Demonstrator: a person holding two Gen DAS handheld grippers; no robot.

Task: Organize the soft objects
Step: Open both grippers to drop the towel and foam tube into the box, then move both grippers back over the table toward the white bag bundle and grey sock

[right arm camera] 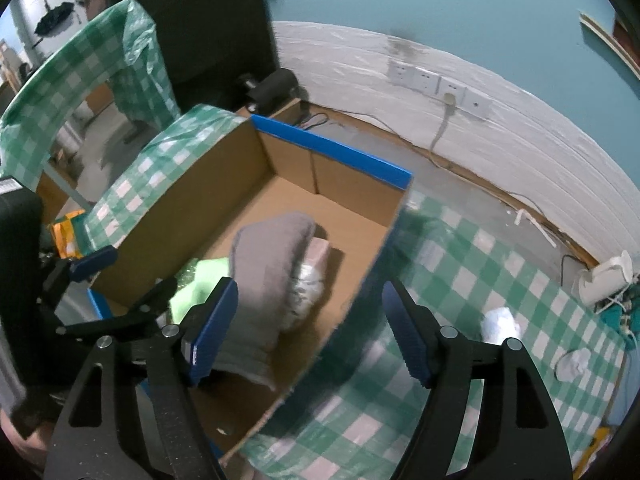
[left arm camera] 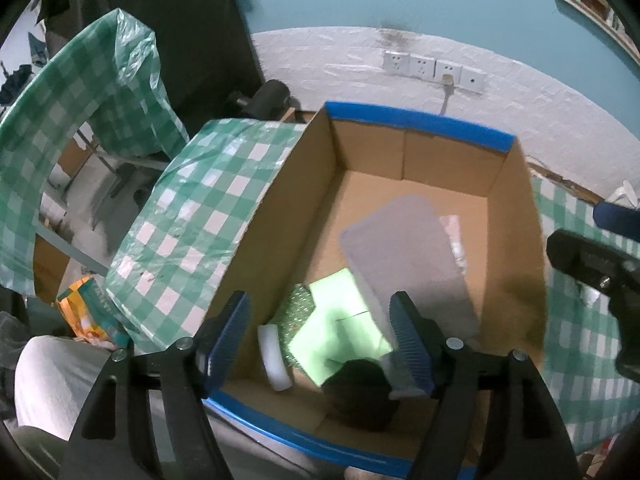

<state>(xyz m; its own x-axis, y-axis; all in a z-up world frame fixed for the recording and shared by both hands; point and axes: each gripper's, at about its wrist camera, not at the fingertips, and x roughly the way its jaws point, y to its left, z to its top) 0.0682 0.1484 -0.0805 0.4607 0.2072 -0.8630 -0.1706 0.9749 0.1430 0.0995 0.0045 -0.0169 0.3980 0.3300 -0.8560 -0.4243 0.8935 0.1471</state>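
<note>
Home room: checked tablecloth (right arm camera: pixel 460 264), wall sockets (right arm camera: pixel 440 80), kettle (right arm camera: pixel 606 280).

A grey cloth (right arm camera: pixel 272 280) covers most of a pink-and-white bundle (right arm camera: pixel 316 276) in the cardboard box (right arm camera: pixel 224 160). A dark object (left arm camera: pixel 360 392) at the box's near wall is blurred beyond telling. Two white items (right arm camera: pixel 500 324) near the tablecloth's (right arm camera: pixel 460 264) right edge are too blurred to identify.

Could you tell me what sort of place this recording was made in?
Probably a plain workroom or home utility room: a checked plastic tablecloth over the table, wall sockets on a white-and-teal wall, and a cardboard box for sorting.
</note>
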